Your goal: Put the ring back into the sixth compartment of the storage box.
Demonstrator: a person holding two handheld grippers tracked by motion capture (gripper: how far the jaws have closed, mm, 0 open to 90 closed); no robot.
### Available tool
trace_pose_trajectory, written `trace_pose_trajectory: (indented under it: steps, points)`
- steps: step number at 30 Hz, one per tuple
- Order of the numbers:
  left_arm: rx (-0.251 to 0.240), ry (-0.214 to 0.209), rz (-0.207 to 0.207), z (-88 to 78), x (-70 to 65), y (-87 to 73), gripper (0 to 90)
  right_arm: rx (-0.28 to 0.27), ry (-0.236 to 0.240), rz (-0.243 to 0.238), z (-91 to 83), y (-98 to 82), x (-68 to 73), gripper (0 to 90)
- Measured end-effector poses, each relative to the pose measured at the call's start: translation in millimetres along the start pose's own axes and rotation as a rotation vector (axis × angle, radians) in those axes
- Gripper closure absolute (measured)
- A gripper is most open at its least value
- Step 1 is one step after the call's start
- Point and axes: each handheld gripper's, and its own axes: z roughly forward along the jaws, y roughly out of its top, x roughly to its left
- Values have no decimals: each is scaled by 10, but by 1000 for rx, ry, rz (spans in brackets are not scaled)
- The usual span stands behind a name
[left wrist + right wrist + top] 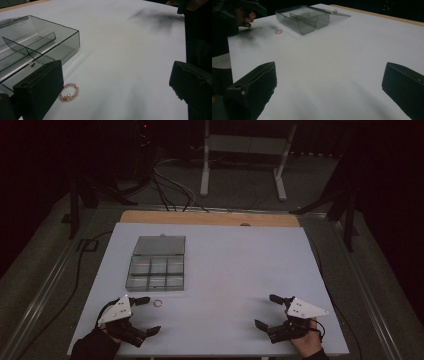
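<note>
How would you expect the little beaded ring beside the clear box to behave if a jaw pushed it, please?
The beaded ring lies flat on the smooth white table, so it would probably slide, not roll. Strung from small separate beads, it likely flexes and looks very light. Its low profile may make pinching it fiddly.

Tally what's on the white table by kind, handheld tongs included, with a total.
Clear grey compartment box, lid open: 1
Pink and gold bead ring, lying beside the box: 1
Handheld tongs: 2, the left tongs and the right tongs, both with jaws apart and holding nothing
Total: 4
</note>
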Motion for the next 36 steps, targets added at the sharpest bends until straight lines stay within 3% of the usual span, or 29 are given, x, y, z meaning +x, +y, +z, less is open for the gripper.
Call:
trace_pose_trajectory:
  steps: [5,12,36]
  points:
    - [18,0,4,2,5,-5,5,26,6,2,21,-12,0,0]
    - [9,-8,3,7,-8,6,5,44,4,-2,41,-21,-4,0]
    - [28,-36,22,24,-28,11,5,30,7,5,38,3,18,0]
